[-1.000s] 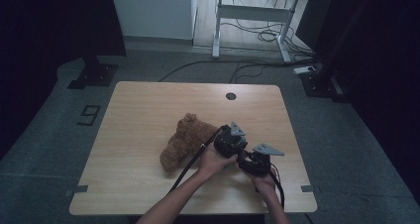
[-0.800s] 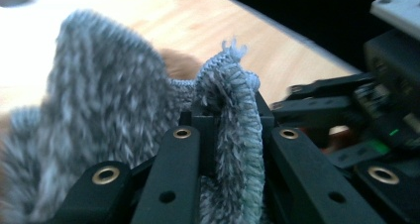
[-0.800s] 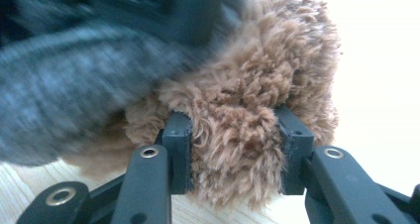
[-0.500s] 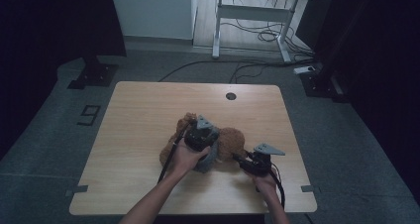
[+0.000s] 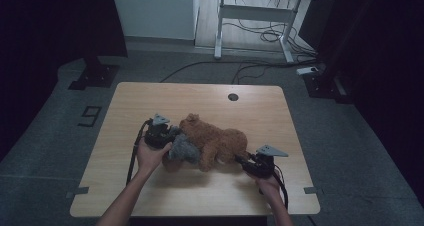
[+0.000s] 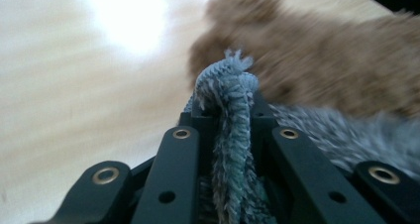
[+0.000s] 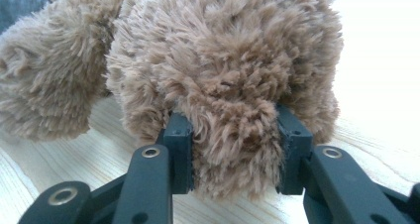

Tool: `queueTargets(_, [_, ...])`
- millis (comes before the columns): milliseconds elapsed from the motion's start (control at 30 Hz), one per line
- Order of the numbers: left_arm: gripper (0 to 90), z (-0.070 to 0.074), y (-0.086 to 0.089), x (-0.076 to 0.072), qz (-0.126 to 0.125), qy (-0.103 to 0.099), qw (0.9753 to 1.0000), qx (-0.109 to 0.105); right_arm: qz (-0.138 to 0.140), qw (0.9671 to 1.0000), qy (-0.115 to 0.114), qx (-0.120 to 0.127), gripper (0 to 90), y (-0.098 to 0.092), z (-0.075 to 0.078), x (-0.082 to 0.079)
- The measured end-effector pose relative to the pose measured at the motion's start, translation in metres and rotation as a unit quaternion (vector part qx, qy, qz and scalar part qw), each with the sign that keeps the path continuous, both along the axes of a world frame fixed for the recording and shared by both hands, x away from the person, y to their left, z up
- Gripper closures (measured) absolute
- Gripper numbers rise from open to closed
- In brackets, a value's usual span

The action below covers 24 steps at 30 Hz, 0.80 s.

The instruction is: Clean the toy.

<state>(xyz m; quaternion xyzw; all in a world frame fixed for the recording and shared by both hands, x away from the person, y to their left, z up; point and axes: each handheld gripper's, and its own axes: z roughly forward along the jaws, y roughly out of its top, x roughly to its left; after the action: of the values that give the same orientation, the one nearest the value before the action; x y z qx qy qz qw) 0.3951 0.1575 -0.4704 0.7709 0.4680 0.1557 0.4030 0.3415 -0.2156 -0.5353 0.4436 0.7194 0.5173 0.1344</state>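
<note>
Item 1, bear (image 5: 215,142): brown plush, lying on its side near the middle of the table (image 5: 150,96). I use it as my landmark.

Item 2, cloth (image 5: 184,150): grey, fuzzy, lying against the bear's near-left side and touching its fur. In my left gripper view a folded ridge of the cloth (image 6: 230,130) stands up between the jaws, with the bear (image 6: 322,60) just behind it.

Item 3, left gripper (image 5: 167,136): at the bear's left, against the cloth. My jaws here stand narrow, pinching the cloth fold.

Item 4, right gripper (image 5: 245,161): at the bear's near-right end. In my right gripper view the jaws are partly closed around a thick lobe of the bear (image 7: 233,85), fur bulging over both jaw faces. I cannot tell which part of the bear this is.

Item 5, hole (image 5: 232,97): small, round, in the table beyond the bear, well apart from it.
</note>
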Motion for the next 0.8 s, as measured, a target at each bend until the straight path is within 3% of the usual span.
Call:
queueTargets(167, [79.9, -0.021, 0.006, 0.007, 0.008, 0.024, 0.9997, 0.002, 0.0, 1.0, 0.001, -0.001, 60.0, 0.0, -0.001, -0.001])
queueTargets(233, [79.9, -0.025, 0.009, 0.009, 0.011, 0.03, 0.9995, -0.002, 0.001, 1.0, 0.001, 0.0, 60.1, 0.0, -0.001, -0.001])
queueTargets(367, [79.8, -0.028, 0.013, 0.012, 0.019, 0.038, 0.999, 0.011, 0.003, 1.0, 0.003, 0.002, 60.1, -0.001, -0.001, 0.0])
queueTargets(533, [79.8, -0.024, 0.013, 0.012, 0.014, 0.044, 0.9989, 0.001, 0.004, 1.0, 0.004, 0.0, 60.6, 0.0, -0.002, 0.0])
queueTargets(667, [80.2, -0.018, 0.003, 0.018, -0.011, 0.054, 0.9977, -0.038, 0.009, 0.9999, -0.013, -0.005, 62.6, 0.006, -0.002, -0.001])
queueTargets(800, [80.6, -0.011, -0.015, 0.026, -0.015, 0.038, 0.9988, -0.028, 0.01, 0.9994, -0.029, -0.018, 63.5, 0.012, -0.002, -0.001])
